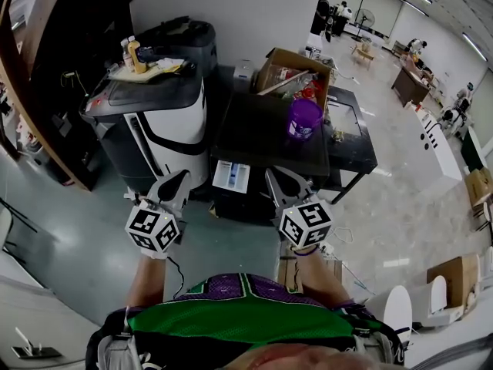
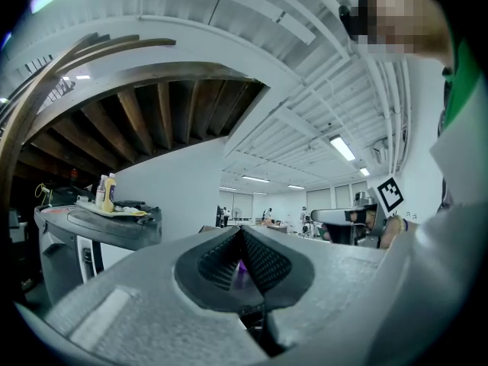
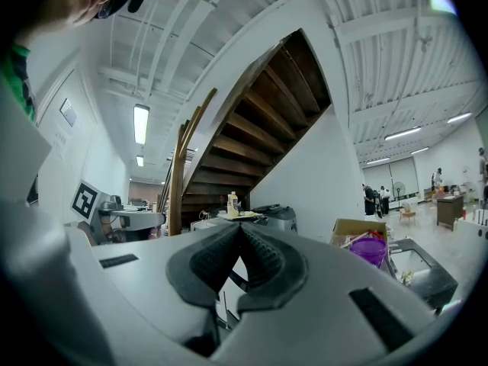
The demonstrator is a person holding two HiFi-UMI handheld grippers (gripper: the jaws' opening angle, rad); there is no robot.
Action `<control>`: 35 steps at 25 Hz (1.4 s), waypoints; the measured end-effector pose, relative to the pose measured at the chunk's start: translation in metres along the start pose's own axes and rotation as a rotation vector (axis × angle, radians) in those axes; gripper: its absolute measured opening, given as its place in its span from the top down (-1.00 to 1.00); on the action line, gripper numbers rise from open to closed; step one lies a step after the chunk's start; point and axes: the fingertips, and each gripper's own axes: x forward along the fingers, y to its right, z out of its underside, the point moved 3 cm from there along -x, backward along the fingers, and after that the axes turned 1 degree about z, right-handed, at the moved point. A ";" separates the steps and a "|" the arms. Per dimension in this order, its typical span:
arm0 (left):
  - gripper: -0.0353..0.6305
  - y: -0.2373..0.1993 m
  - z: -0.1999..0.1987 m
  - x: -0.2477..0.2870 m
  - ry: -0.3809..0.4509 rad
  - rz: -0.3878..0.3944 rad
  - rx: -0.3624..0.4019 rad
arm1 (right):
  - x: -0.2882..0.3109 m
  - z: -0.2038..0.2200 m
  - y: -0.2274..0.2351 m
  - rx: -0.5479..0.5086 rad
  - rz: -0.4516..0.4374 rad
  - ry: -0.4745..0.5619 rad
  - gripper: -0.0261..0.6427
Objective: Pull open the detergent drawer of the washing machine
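Both grippers empty, clear of the washer.
Left gripper [image 1: 179, 179] and right gripper [image 1: 275, 179] are pressed together on nothing and held level, near the washer [image 1: 166, 126] at left but not touching it. Drawer too small to read, in or out. Fits standing off before a reach, or after letting go; the next move hangs on that.

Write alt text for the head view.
The left gripper and right gripper, both shut and empty, are held side by side in front of a washer and a black table carrying a purple bucket and a cardboard box.
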 end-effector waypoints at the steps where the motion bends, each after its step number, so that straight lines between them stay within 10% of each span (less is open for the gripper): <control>1: 0.85 0.000 -0.001 0.000 0.000 -0.001 0.000 | 0.000 0.000 0.001 0.004 0.004 0.000 0.91; 35: 0.84 -0.008 0.007 -0.020 0.009 0.048 -0.031 | -0.013 0.011 -0.019 0.009 0.112 -0.007 0.92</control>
